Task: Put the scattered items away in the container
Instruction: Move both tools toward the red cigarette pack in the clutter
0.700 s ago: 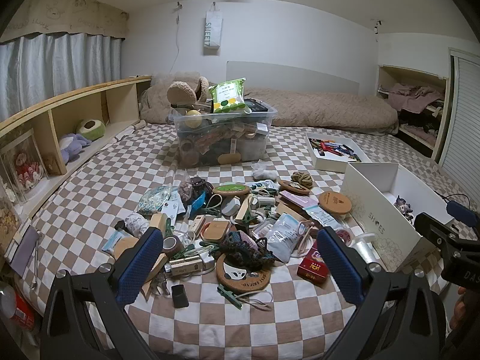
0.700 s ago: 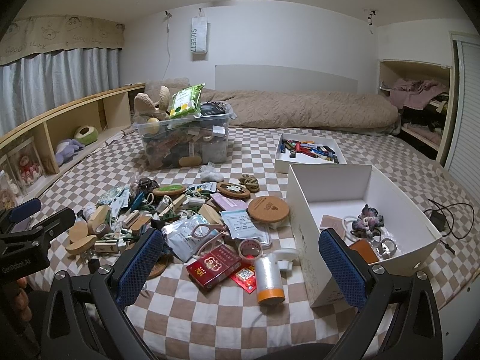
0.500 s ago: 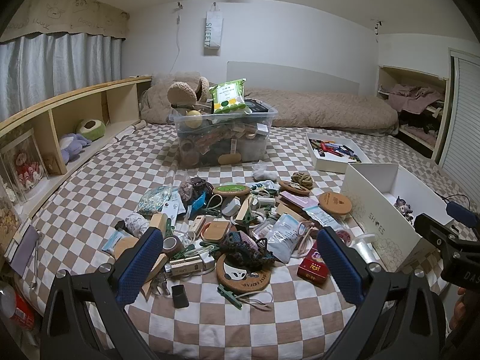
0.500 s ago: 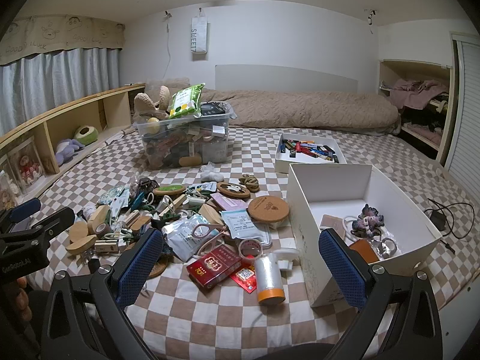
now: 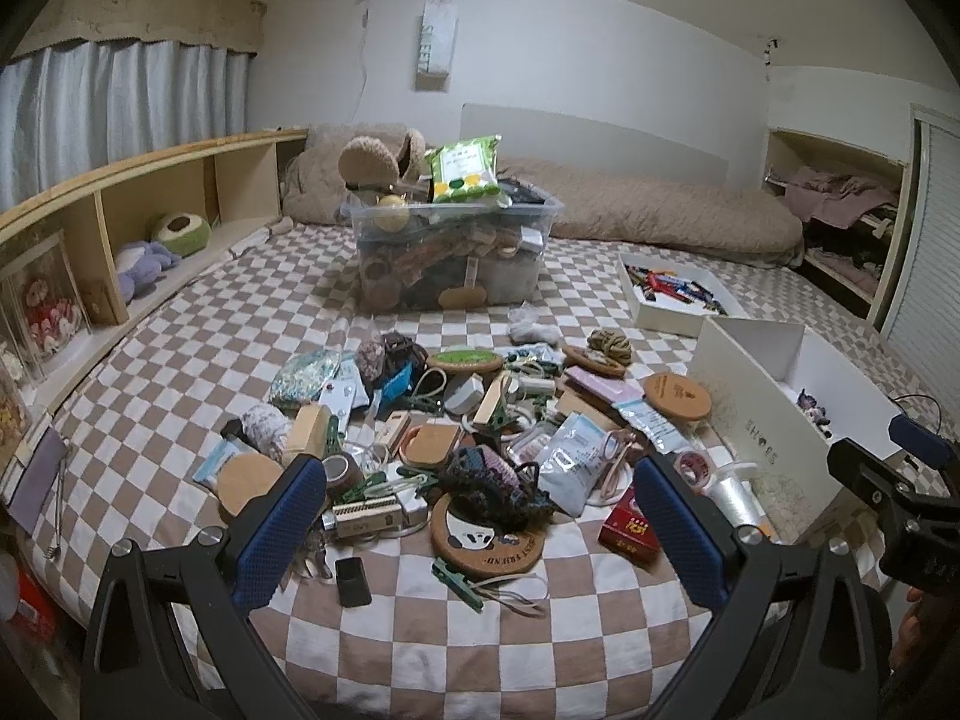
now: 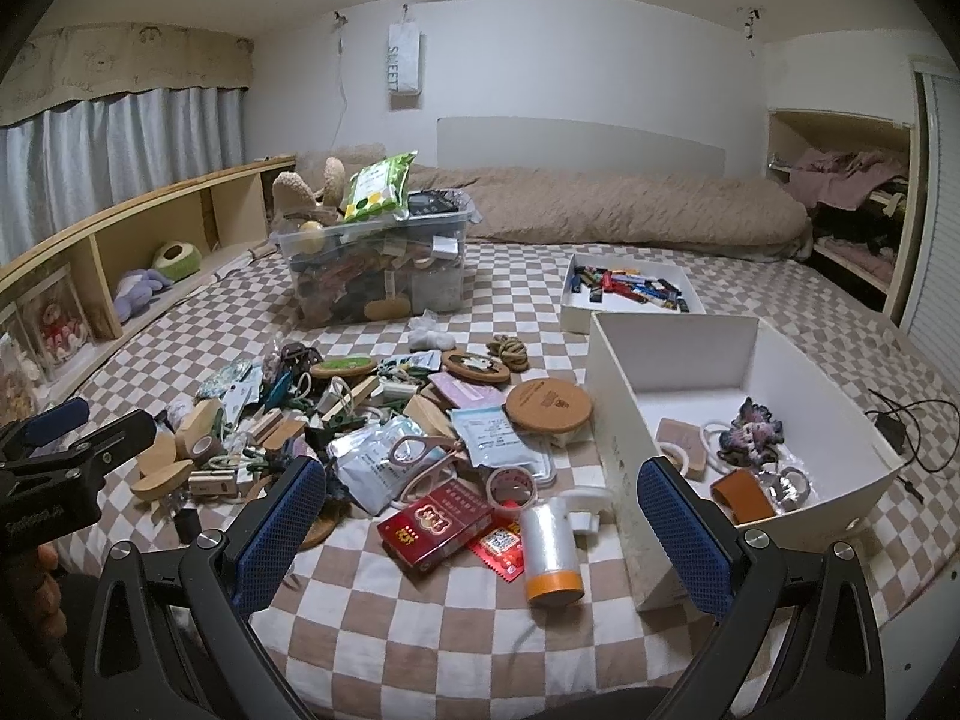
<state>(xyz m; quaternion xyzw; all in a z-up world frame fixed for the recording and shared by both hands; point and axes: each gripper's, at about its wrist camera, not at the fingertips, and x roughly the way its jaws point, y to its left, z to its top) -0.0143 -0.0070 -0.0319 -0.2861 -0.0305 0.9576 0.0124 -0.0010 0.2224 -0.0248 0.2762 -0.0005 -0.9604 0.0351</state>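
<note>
A heap of small items lies on the checkered bed: a red box, a film roll with an orange end, a tape ring, a round wooden lid, a panda coaster, a dark knitted pouch. A white box at the right holds several items. My left gripper is open and empty, held before the heap. My right gripper is open and empty, near the red box and the white box's front left corner.
A full clear bin stands behind the heap. A white tray of small colourful items lies beyond the white box. A wooden shelf runs along the left. A rolled beige duvet lies at the back. A cable lies at the right.
</note>
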